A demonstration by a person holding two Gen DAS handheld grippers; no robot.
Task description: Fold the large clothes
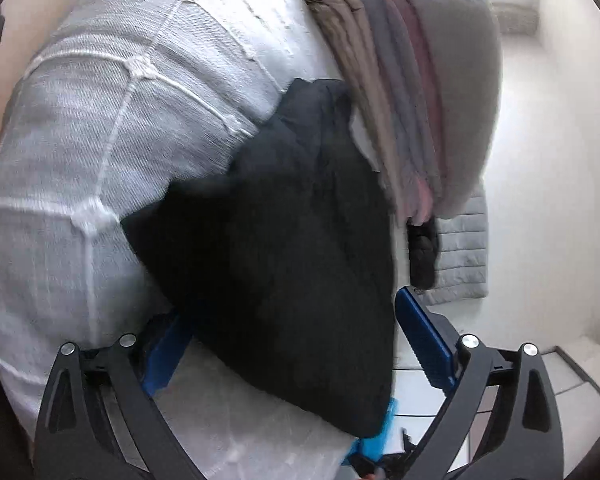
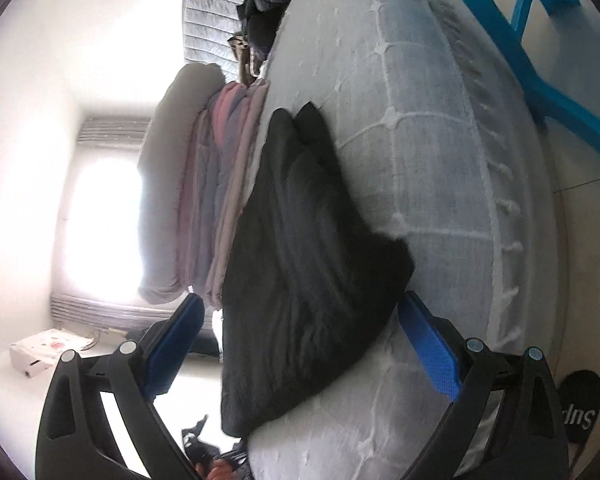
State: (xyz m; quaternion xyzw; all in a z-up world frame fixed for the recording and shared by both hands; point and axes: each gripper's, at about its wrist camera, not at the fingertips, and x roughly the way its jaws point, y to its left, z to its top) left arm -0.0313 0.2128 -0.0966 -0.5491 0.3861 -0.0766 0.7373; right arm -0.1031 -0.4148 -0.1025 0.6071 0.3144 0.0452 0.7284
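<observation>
Black garment [image 1: 284,248] folded on white bed [image 1: 100,120]; left gripper [image 1: 296,344], right gripper [image 2: 300,344] spread wide, seemingly straddling it.

A folded black knit garment [image 1: 284,240] lies on a pale grey quilted bed cover with white stitched lines [image 1: 100,128]. The left gripper [image 1: 296,340] frames it from below, its blue-padded fingers [image 1: 424,340] spread wide to either side of the garment's lower part; whether either pad touches the cloth is hard to tell through the blur. Just beside the black garment stands a stack of folded clothes in beige, grey and pink [image 1: 412,92]. Beyond the stack, a small dark padded item [image 1: 422,252] sits against a light grey quilted piece [image 1: 464,252], near the white wall [image 1: 552,160].
</observation>
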